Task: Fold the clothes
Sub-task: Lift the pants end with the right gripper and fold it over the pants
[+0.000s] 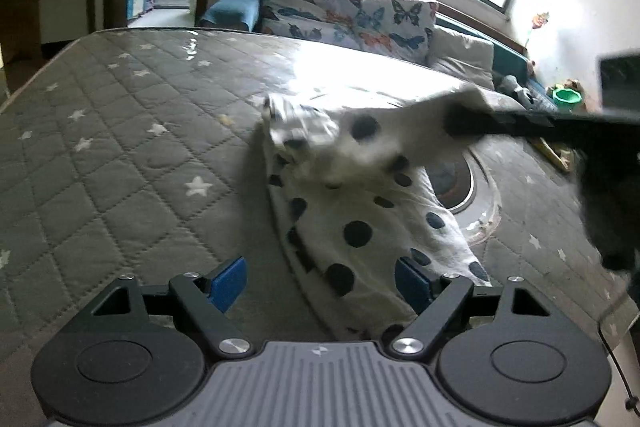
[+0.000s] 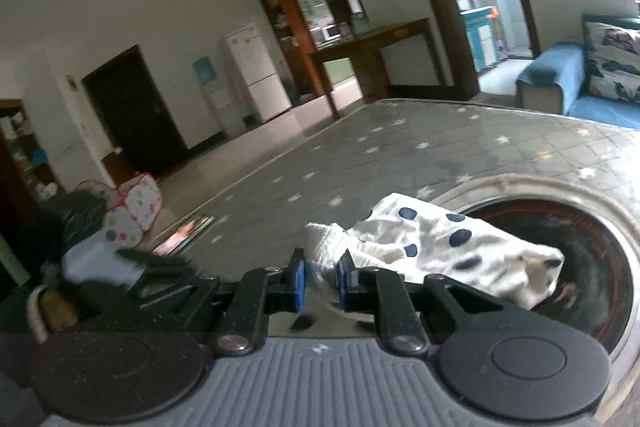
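One gripper [image 2: 320, 277] (right) on garment [image 2: 440, 247]

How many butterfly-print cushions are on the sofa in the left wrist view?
2. One butterfly cushion leans at the sofa's left end, and a second butterfly cushion stands directly to its right. Others may be hidden out of frame.

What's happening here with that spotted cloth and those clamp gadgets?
A person is folding a white polka-dot garment on a grey star-patterned quilted mat, using a handheld gripper in each hand. The right gripper is shut on one edge of the garment and holds it lifted off the mat. The left gripper is open, poised over the garment's near end without gripping it. Most of the fabric lies crumpled on the mat, so the fold isn't finished.
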Motion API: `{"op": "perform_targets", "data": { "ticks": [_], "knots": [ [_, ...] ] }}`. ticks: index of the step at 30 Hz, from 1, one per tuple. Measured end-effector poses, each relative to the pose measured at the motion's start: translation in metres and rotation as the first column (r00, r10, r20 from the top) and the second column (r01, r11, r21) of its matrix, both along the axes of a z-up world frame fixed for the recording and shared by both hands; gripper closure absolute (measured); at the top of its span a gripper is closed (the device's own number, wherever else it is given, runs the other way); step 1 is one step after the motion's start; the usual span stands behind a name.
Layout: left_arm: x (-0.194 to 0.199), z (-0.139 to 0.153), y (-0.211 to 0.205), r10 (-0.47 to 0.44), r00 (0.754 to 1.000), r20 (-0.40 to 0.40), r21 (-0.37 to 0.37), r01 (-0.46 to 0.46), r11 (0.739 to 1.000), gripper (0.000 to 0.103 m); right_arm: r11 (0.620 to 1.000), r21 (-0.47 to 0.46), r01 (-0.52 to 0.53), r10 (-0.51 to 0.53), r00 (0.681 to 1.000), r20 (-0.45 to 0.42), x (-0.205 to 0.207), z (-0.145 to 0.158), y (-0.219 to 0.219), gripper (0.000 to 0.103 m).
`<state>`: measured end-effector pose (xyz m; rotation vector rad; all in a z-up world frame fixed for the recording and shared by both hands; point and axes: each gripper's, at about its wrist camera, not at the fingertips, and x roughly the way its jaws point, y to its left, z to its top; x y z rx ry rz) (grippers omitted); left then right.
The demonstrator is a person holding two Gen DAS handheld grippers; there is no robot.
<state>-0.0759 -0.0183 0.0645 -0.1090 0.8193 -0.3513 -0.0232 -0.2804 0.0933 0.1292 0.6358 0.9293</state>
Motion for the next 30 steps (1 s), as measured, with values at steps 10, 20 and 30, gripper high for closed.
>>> {"op": "perform_targets", "data": {
  "ticks": [10, 20, 30],
  "knots": [
    [-0.006, 0.016, 0.031, 0.076, 0.996, 0.043, -0.023, -0.075, 0.997, 0.018, 0.953, -0.272, -0.134, 0.194, 0.959, 0.208, -0.097, -0.007, 0.017, 0.089],
    [0.013, 0.054, -0.007, -0.056, 0.986, 0.155, -0.025, 0.061, 0.998, 0.018, 0.817, -0.561, -0.129, 0.403, 0.824, 0.398, -0.151, -0.020, 0.044, 0.089],
    [0.037, 0.062, -0.051, -0.180, 0.969, 0.168, -0.067, 0.193, 0.979, 0.018, 0.601, -0.799, 0.014, 0.660, 0.555, 0.506, -0.199, -0.055, 0.059, 0.089]
  ]
}}
